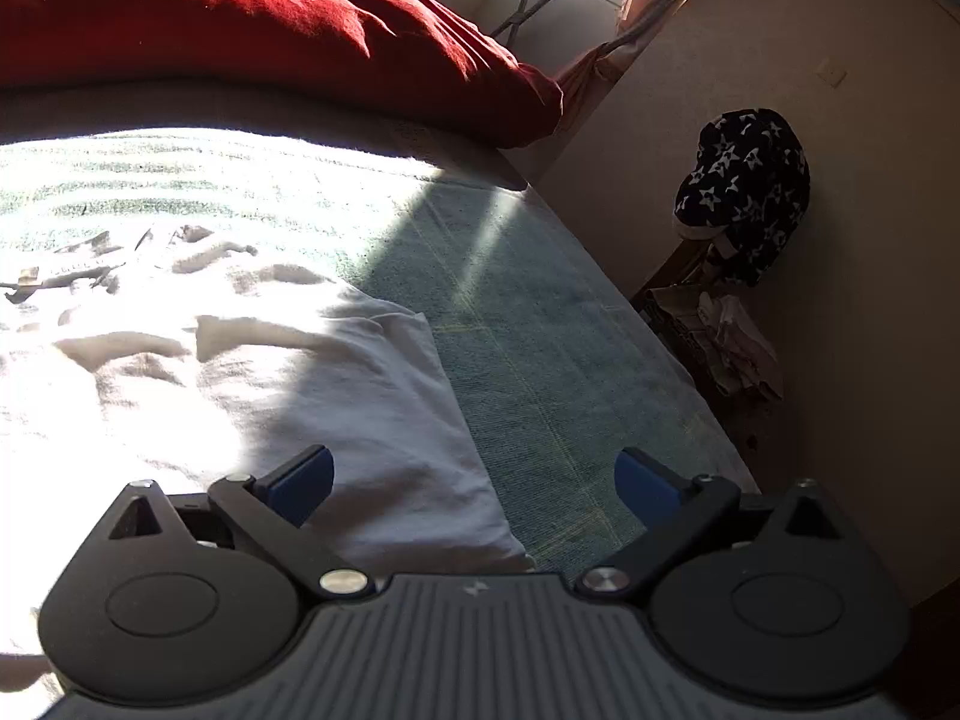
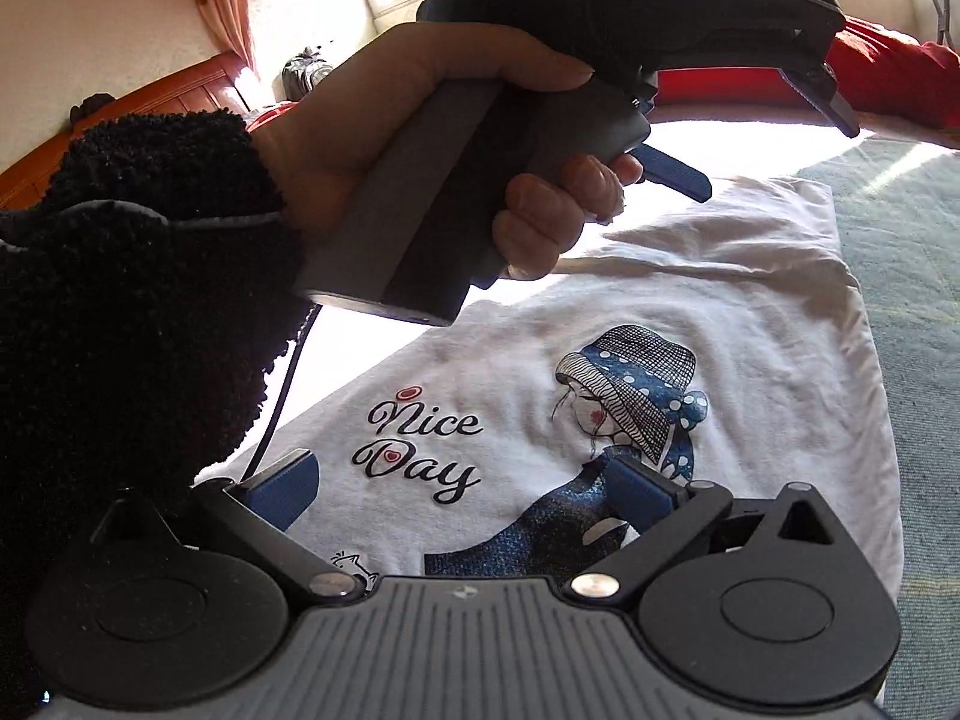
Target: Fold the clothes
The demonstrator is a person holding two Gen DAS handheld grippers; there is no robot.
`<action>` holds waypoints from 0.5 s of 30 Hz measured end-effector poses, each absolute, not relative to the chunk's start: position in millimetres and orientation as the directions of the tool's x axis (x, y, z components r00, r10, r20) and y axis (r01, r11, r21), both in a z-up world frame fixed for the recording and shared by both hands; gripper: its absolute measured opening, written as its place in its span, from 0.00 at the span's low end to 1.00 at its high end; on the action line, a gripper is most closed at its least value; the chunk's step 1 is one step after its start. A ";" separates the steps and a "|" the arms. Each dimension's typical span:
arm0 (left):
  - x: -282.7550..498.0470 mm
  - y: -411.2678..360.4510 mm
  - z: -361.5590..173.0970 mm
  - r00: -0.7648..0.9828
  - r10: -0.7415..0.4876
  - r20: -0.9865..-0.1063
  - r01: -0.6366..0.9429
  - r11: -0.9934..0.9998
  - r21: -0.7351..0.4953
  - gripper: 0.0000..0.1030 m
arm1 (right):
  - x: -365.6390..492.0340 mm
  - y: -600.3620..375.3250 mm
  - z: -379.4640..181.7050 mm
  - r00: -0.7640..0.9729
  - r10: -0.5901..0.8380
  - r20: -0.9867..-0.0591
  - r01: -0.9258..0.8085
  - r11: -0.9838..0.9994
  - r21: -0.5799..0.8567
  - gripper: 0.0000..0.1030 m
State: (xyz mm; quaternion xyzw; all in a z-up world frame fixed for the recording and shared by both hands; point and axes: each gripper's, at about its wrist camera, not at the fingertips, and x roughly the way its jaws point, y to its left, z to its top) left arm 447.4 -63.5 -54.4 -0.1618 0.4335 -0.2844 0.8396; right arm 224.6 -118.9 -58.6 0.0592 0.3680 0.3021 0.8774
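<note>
Right wrist view: the white T-shirt [image 2: 690, 324], printed "Nice Day", lies flat on the teal bedspread [image 2: 918, 372]. A hand [image 2: 420, 138] in a black fleece sleeve [image 2: 138, 276] grips the left gripper [image 1: 474, 480] above it. Both it and the right gripper [image 2: 465, 483] hover spread apart, empty. Bare bedspread borders the shirt's edge; a red pillow [image 1: 240, 24] lies beyond.
</note>
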 end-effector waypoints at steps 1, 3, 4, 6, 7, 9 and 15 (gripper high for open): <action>449.4 -61.7 -62.2 0.447 -0.617 -0.648 0.312 0.786 -0.533 0.97 | 225.2 -118.8 -58.7 0.547 0.573 -0.611 -0.485 0.811 0.327 1.00; 440.6 -57.7 -66.0 0.452 -0.631 -0.630 0.330 0.775 -0.539 0.97 | 226.1 -118.8 -58.9 0.546 0.572 -0.611 -0.483 0.812 0.328 1.00; 436.6 -56.9 -64.7 0.443 -0.635 -0.633 0.331 0.772 -0.542 0.97 | 225.7 -119.1 -59.0 0.545 0.574 -0.611 -0.484 0.810 0.329 1.00; 431.0 -58.8 -61.1 0.400 -0.652 -0.645 0.335 0.759 -0.559 0.97 | 224.6 -120.8 -58.6 0.541 0.581 -0.608 -0.486 0.806 0.338 1.00; 429.7 -62.1 -57.6 0.405 -0.646 -0.647 0.348 0.763 -0.545 0.97 | 223.5 -122.0 -58.1 0.538 0.586 -0.606 -0.488 0.803 0.343 1.00; 429.5 -70.3 -50.3 0.421 -0.635 -0.647 0.378 0.772 -0.511 0.97 | 223.7 -121.9 -58.4 0.537 0.586 -0.606 -0.485 0.803 0.346 1.00; 440.8 -87.3 -56.0 0.378 -0.694 -0.613 0.387 0.720 -0.577 0.97 | 224.7 -118.4 -60.0 0.544 0.573 -0.612 -0.476 0.812 0.337 1.00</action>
